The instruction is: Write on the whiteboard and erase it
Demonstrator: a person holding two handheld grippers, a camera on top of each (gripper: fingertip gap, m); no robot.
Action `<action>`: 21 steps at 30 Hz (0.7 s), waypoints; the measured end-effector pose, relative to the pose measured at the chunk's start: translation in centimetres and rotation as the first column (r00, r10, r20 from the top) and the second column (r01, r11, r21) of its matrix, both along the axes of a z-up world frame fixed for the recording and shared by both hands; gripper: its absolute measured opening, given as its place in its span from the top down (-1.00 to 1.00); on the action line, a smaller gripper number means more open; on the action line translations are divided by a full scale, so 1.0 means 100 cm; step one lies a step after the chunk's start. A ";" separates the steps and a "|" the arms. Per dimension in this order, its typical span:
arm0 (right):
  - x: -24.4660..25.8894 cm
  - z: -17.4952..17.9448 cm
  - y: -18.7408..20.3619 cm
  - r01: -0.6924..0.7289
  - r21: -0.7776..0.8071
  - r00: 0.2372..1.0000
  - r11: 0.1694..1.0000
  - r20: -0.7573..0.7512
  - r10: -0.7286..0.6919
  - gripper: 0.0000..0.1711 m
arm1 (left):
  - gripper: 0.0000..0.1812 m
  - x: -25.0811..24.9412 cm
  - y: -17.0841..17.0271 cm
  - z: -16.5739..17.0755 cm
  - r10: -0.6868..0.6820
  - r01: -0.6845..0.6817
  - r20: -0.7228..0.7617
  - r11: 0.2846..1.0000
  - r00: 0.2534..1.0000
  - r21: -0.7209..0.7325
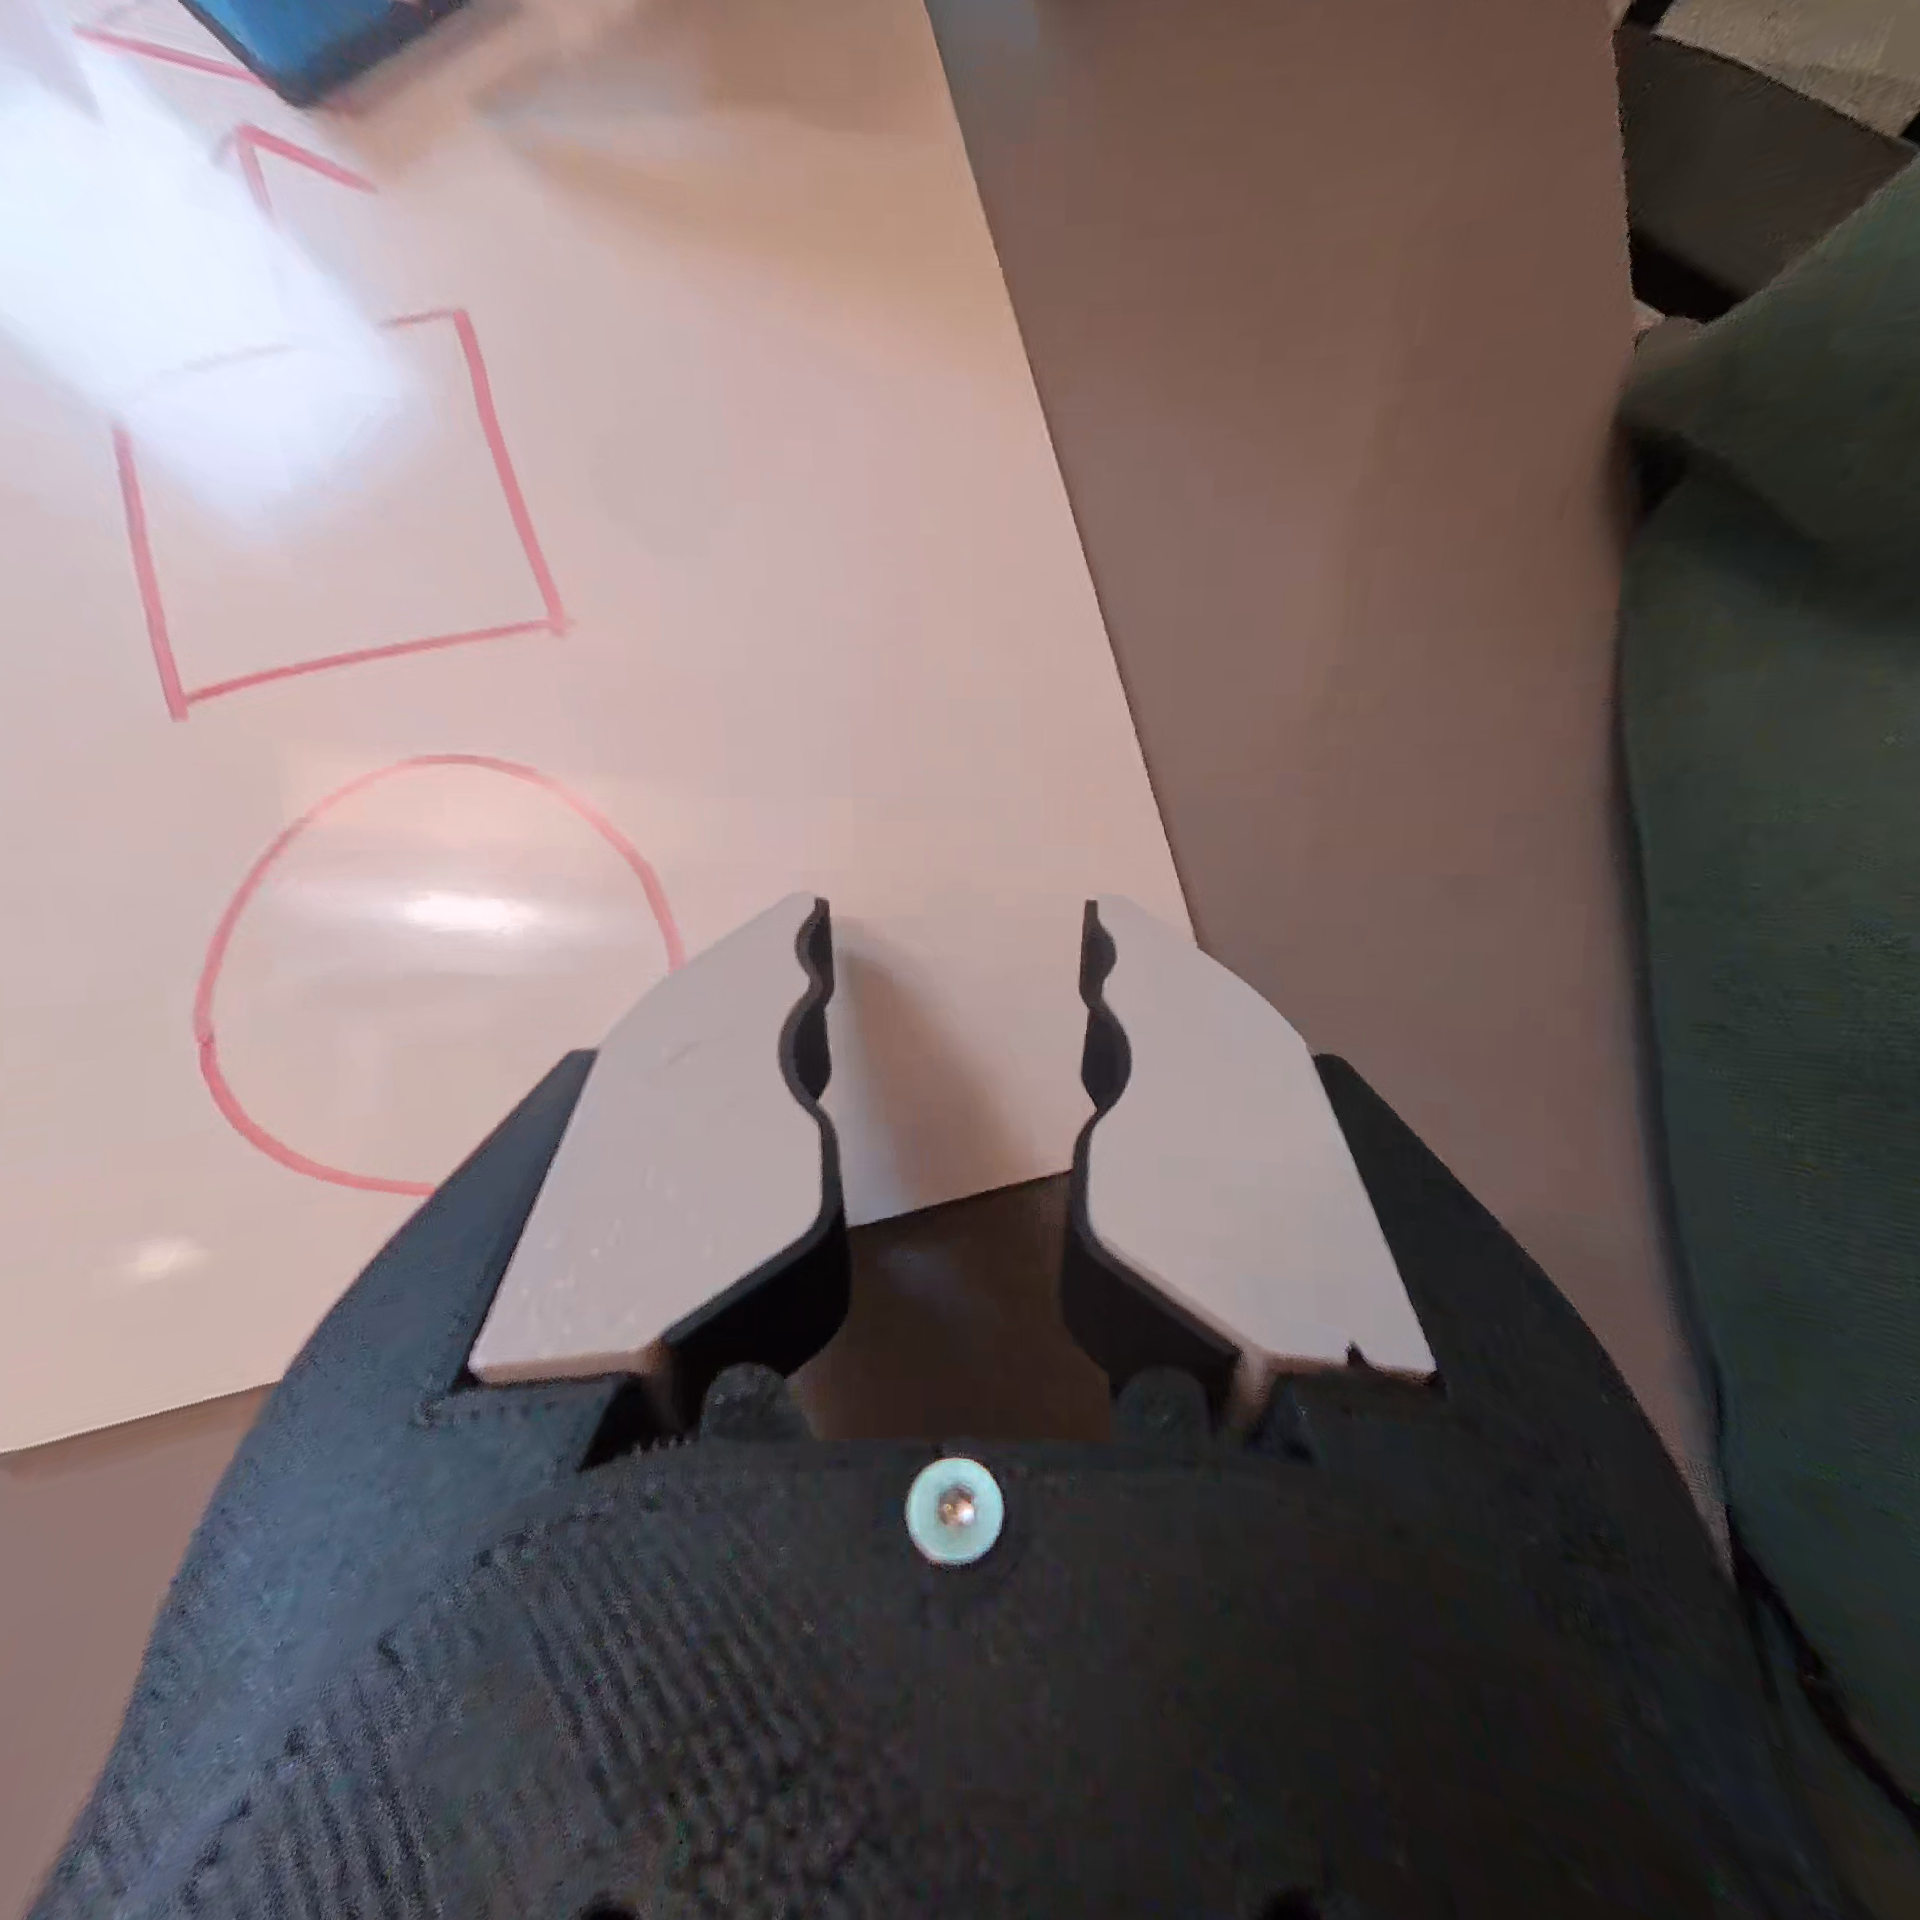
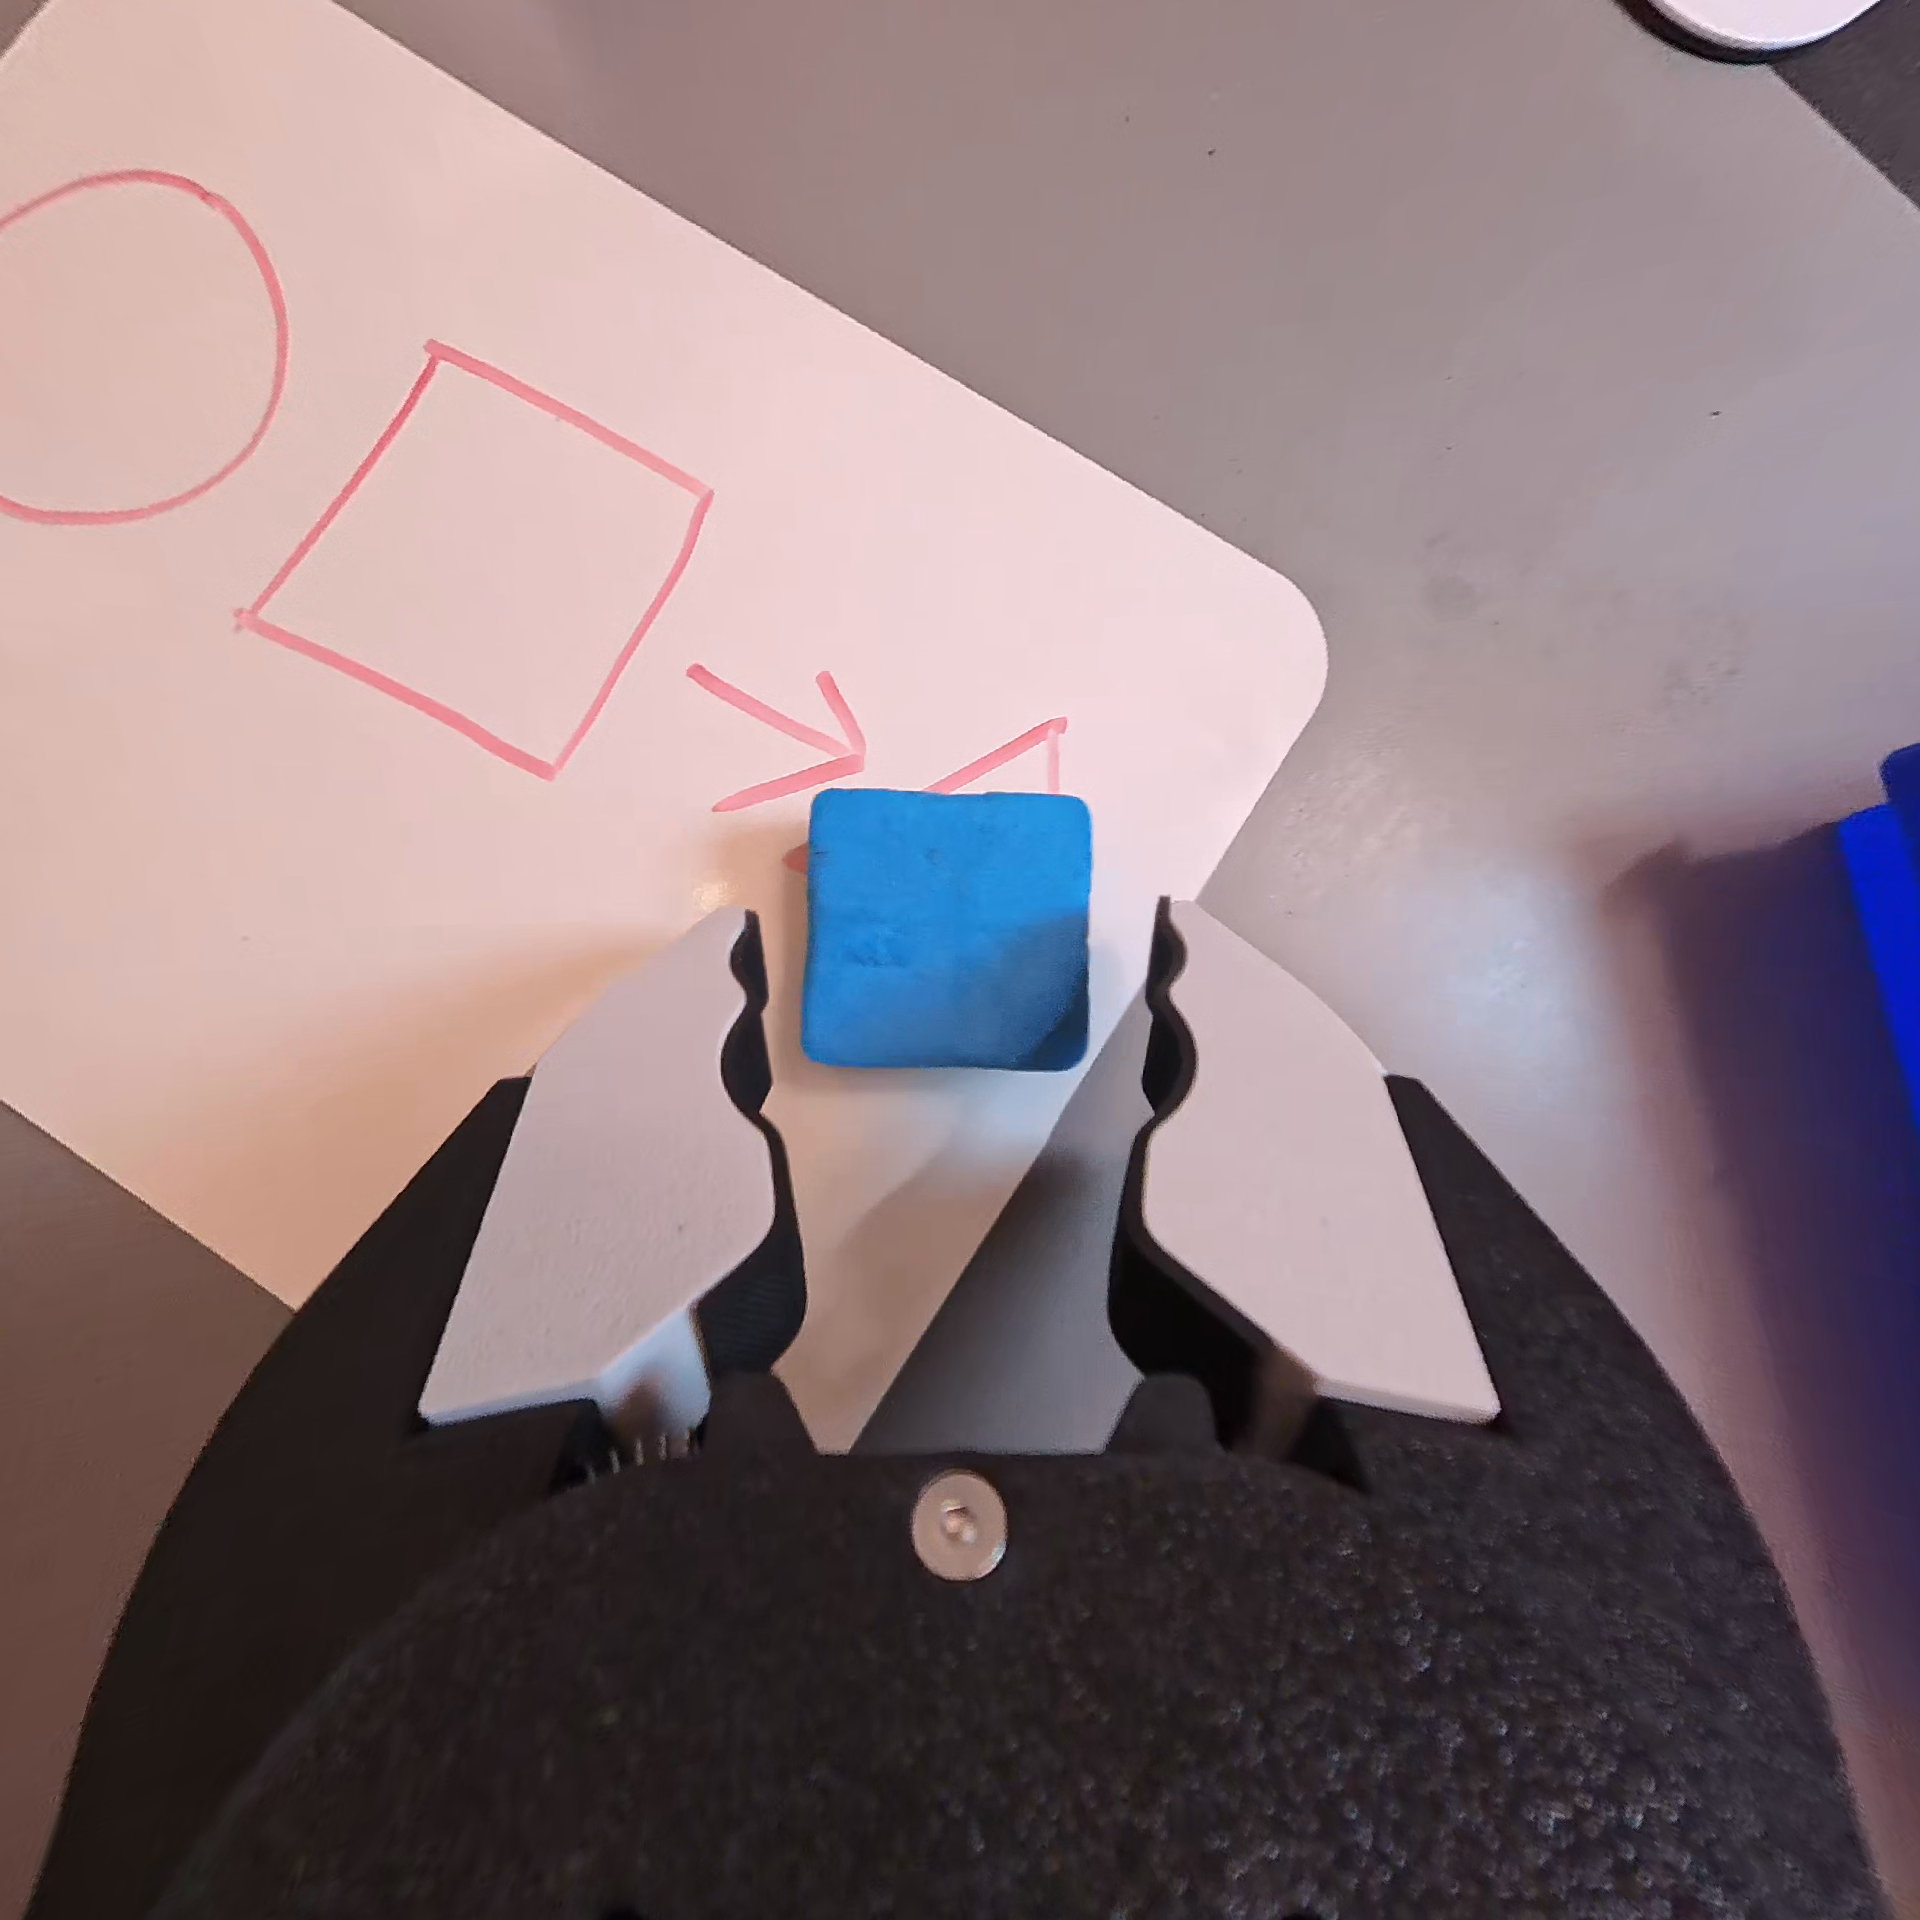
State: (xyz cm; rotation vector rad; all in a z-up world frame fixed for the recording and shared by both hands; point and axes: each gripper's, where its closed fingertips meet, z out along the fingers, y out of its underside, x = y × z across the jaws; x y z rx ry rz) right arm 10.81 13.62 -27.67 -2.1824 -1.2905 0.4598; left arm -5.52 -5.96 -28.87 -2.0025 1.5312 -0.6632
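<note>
Right tongs (image 2: 956,914) stood wide open, empty, around the blue eraser (image 2: 945,930) lying on the whiteboard (image 2: 520,935). Left tongs (image 1: 956,914) were part open, empty, over the board corner.

place: office or home desk (cannot tell which) | surface: plain grey-brown table (image 2: 1455,364) | on it: small white whiteboard (image 2: 935,499) with red marker shapes, blue eraser (image 2: 945,930) near its 5 o'clock corner | 3 o'clock, left wrist view: dark green upholstery (image 1: 1787,935)
</note>
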 end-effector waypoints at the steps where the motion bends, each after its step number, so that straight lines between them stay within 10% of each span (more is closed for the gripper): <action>1: 0.000 0.001 0.001 0.002 -0.005 1.000 1.000 -0.005 -0.002 0.18 | 0.49 -0.001 -0.005 -0.001 -0.021 0.021 -0.008 1.000 1.000 -0.014; 6: -0.001 -0.001 0.003 -0.010 -0.013 1.000 1.000 -0.012 0.010 0.41 | 1.00 -0.001 -0.015 -0.003 -0.100 0.100 -0.006 0.995 0.995 0.022; 14: -0.012 -0.002 -0.021 -0.091 -0.063 0.993 0.994 0.064 0.095 0.41 | 1.00 -0.004 -0.015 -0.005 -0.134 0.135 -0.035 0.990 0.990 0.028; 21: -0.002 -0.003 0.032 0.086 -0.059 0.995 0.995 0.061 -0.083 0.42 | 1.00 -0.001 -0.015 -0.005 -0.161 0.162 -0.016 0.987 0.987 0.024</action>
